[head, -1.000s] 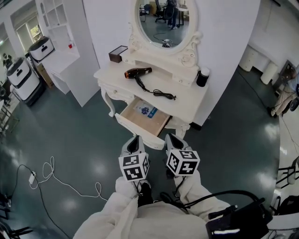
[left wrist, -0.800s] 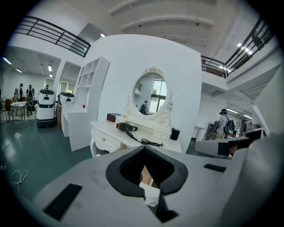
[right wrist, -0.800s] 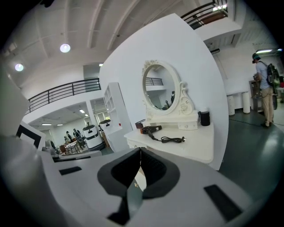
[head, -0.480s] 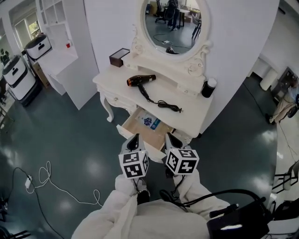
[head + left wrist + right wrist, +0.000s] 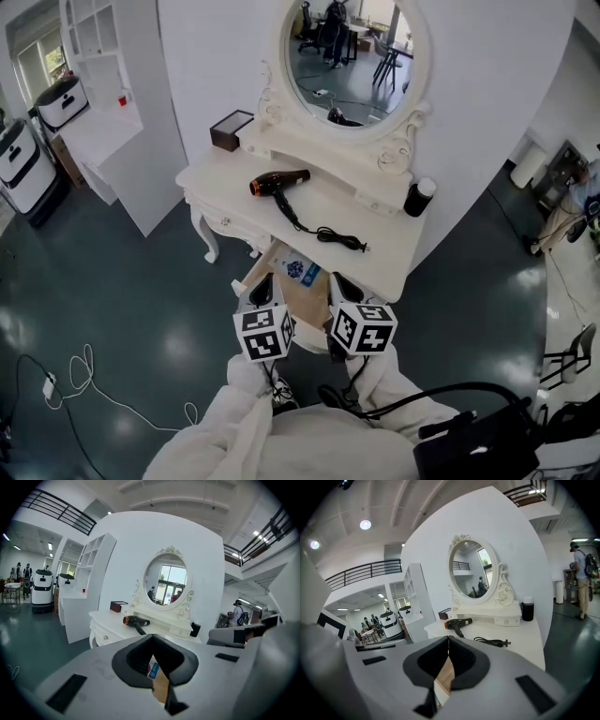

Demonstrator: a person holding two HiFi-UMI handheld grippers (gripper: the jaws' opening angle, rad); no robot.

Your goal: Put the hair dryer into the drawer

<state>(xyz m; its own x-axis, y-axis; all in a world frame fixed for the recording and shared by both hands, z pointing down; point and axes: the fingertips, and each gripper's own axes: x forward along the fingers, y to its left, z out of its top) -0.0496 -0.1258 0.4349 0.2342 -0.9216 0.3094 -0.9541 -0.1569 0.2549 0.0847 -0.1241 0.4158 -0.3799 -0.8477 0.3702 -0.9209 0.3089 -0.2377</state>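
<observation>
Both hand-held grippers sit side by side just in front of the open drawer (image 5: 298, 284) of a white dressing table (image 5: 210, 217). The left gripper (image 5: 264, 284) has its fingers pressed together with nothing between them; the right gripper (image 5: 343, 284) is likewise closed and empty. The hair dryer (image 5: 279, 180) lies on its side on the worktop (image 5: 380, 251) below the oval mirror (image 5: 356, 47), its black cord (image 5: 333, 234) trailing right, well apart from both grippers. A black bottle (image 5: 420, 197) stands at the right rear.
</observation>
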